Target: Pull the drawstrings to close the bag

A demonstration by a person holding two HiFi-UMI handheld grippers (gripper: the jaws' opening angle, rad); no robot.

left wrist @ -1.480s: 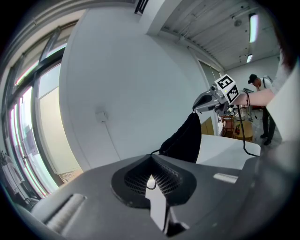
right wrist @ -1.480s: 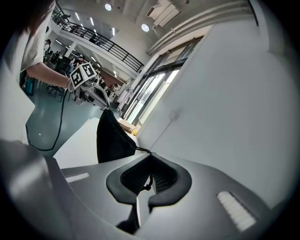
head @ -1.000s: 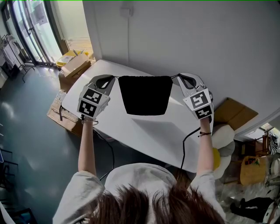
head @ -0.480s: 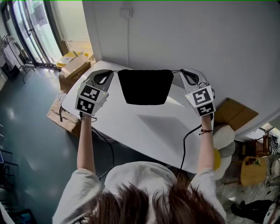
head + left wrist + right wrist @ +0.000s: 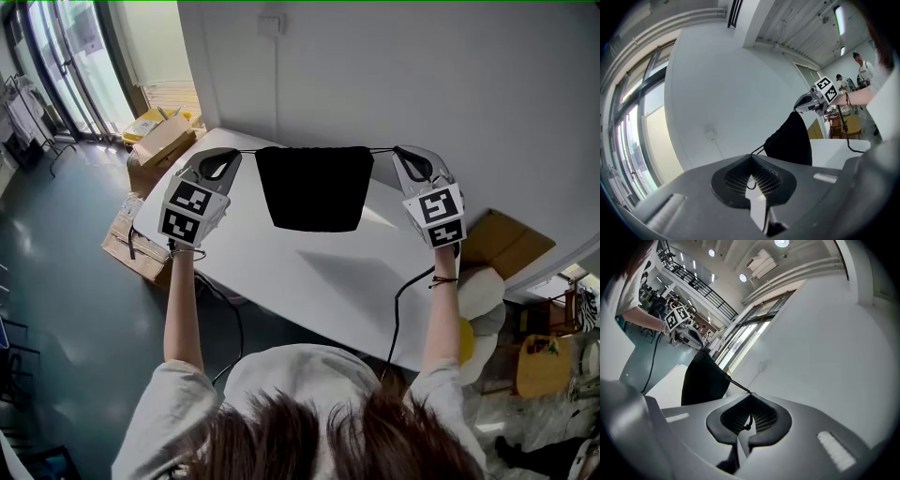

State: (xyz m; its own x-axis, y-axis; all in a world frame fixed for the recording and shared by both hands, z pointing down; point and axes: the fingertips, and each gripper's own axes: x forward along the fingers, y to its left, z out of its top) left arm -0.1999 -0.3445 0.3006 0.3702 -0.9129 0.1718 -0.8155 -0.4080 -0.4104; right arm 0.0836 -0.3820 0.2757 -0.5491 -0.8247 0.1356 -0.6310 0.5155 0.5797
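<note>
The black bag (image 5: 314,187) hung above the white table (image 5: 309,277), midway between the two grippers, its gathered mouth stretched level from one to the other. The left gripper (image 5: 238,154) was clamped on the left drawstring (image 5: 758,151) just off one top corner. The right gripper (image 5: 395,150) was pinched tight on the right drawstring (image 5: 738,384) off the other.

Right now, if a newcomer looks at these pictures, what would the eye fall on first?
First, the black bag, which hangs in the air between the two grippers, over the white table. Next, the left gripper and the right gripper, one at each side of the bag, each shut on a thin drawstring that runs taut from the bag's top.
</note>
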